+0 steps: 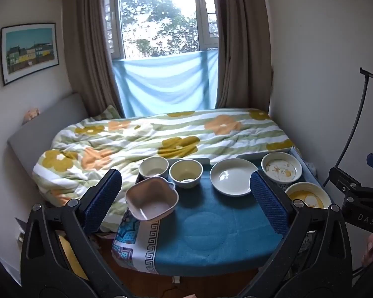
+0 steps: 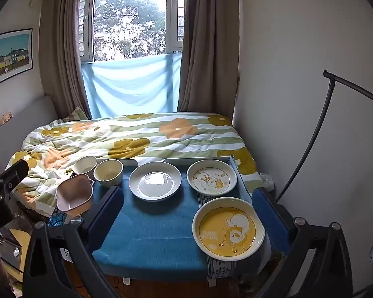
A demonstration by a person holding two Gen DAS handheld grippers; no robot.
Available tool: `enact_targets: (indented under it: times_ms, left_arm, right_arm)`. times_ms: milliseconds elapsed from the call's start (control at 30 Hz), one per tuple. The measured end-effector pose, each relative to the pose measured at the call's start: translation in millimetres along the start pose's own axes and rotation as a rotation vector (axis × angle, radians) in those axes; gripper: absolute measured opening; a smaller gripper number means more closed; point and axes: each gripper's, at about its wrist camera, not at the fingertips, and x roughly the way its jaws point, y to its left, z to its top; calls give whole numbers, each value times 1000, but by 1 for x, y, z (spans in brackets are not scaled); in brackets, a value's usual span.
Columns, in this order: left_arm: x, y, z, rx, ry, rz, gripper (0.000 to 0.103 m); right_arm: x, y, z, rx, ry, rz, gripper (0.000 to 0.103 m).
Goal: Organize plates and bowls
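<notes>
On a small table under a blue cloth [image 1: 211, 233] [image 2: 151, 238] stand several dishes. A pink squarish bowl [image 1: 151, 198] [image 2: 74, 195] tilts at the left edge. Behind it are a white bowl [image 1: 153, 167] [image 2: 85, 165] and a cream bowl [image 1: 186, 173] [image 2: 108, 172]. A plain white plate [image 1: 232, 180] [image 2: 155, 181] lies mid-table, a white duck plate [image 1: 281, 170] [image 2: 211, 177] at the back right, a yellow duck plate [image 1: 307, 196] [image 2: 228, 231] at the front right. My left gripper [image 1: 186, 198] and right gripper [image 2: 186, 213] hover open above the near table, holding nothing.
A bed with a flowered quilt [image 1: 161, 136] [image 2: 136, 136] runs behind the table to a curtained window [image 1: 161, 19]. A white wall and a black curved stand [image 2: 318, 129] close the right side. Clutter lies on the floor at the left [image 2: 10, 248].
</notes>
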Motion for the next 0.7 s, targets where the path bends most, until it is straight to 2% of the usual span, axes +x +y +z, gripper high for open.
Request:
enact_targets:
  times_ms: [133, 200, 267, 400, 700]
  left_arm:
    - [-6, 18, -4, -40, -31, -18, 103]
    - [-1, 23, -1, -37, -12, -18, 103]
    - [-4, 8, 2, -3, -20, 2, 103]
    - [0, 1, 0, 2, -20, 15, 103]
    - [4, 1, 1, 6, -11, 15, 103]
  right_arm:
    - [0, 0, 0, -7, -3, 20, 103]
    - [0, 1, 1, -13, -2, 25, 103]
    - [1, 2, 2, -20, -1, 31, 103]
    - [2, -3, 2, 2, -10, 15, 103]
    - [8, 1, 9, -12, -2, 25, 103]
